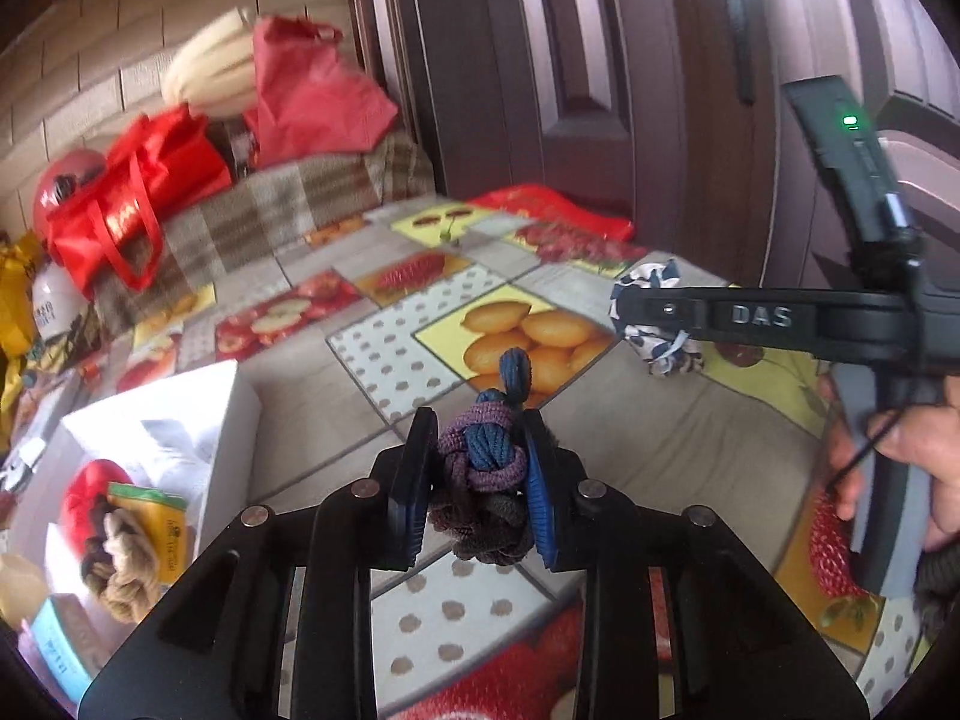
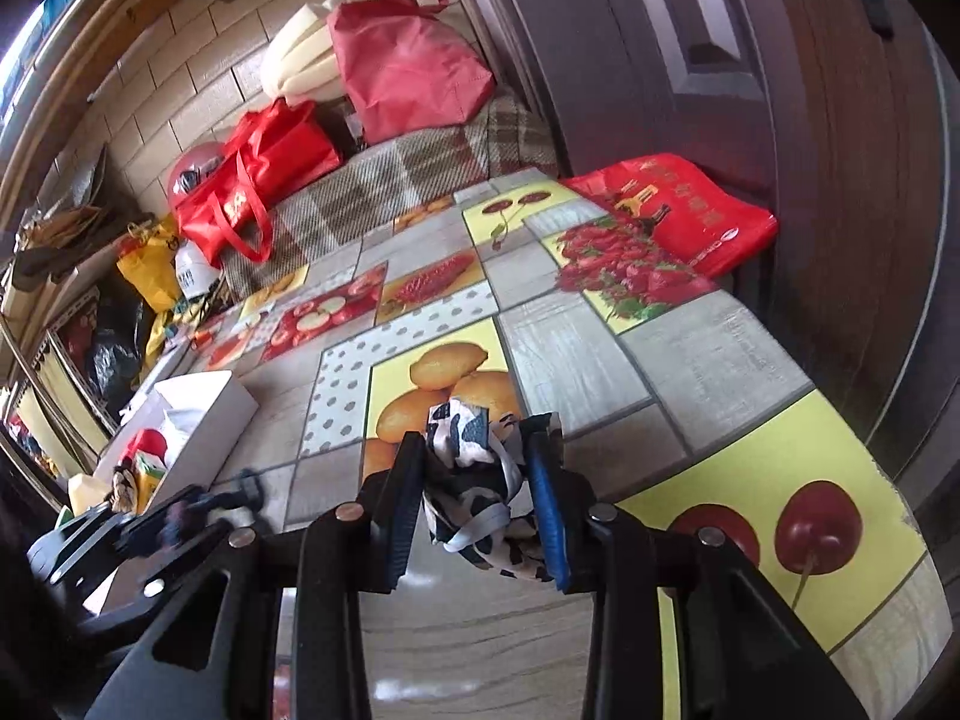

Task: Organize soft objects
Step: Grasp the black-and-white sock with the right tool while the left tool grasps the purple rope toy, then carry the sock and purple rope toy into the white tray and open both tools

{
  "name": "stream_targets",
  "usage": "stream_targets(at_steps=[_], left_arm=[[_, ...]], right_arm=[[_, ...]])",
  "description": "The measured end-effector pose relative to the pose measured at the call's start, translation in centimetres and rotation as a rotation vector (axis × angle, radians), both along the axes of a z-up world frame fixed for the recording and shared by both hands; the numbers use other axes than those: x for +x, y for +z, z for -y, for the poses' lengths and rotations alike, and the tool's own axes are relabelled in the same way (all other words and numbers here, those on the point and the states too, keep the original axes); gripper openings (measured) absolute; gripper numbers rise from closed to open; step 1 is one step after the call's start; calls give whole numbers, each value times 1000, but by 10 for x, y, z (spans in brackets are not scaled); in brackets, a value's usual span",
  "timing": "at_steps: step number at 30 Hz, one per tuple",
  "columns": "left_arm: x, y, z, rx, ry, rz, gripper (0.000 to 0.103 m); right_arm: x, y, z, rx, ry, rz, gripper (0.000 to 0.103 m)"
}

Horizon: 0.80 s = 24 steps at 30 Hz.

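Observation:
My left gripper (image 1: pixel 480 468) is shut on a knotted rope ball (image 1: pixel 483 462) of purple, blue and brown cord and holds it above the fruit-print tablecloth (image 1: pixel 420 324). My right gripper (image 2: pixel 480 468) is shut on a black-and-white patterned cloth bundle (image 2: pixel 474 480), held just over the table. That bundle also shows in the left wrist view (image 1: pixel 654 324), with the right gripper across it. A white box (image 1: pixel 180 438) at the left holds a beige rope knot (image 1: pixel 123 552), a red soft thing (image 1: pixel 84 492) and a yellow packet.
Red bags (image 2: pixel 264 180) and a plaid blanket (image 2: pixel 384 186) lie at the table's far end by the brick wall. A red printed bag (image 2: pixel 678 210) lies at the far right edge by a dark wooden door (image 2: pixel 780 90). The white box shows at the left (image 2: pixel 198 414).

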<state>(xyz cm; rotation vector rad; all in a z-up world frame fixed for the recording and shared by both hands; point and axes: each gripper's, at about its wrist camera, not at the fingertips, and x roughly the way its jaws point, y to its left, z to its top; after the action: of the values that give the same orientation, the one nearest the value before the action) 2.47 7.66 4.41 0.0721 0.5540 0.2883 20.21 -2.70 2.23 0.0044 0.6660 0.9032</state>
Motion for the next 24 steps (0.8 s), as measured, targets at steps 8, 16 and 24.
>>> stream_targets(at_steps=[8, 16, 24], left_arm=[[-51, 10, 18, 70, -8, 95, 27], [-103, 16, 2, 44, 62, 174, 27], [-141, 18, -19, 9, 126, 223, 27]], right_arm=[[-41, 12, 10, 56, 16, 129, 35], [-90, 16, 0, 58, 92, 235, 35], [-128, 16, -11, 33, 133, 333, 35]])
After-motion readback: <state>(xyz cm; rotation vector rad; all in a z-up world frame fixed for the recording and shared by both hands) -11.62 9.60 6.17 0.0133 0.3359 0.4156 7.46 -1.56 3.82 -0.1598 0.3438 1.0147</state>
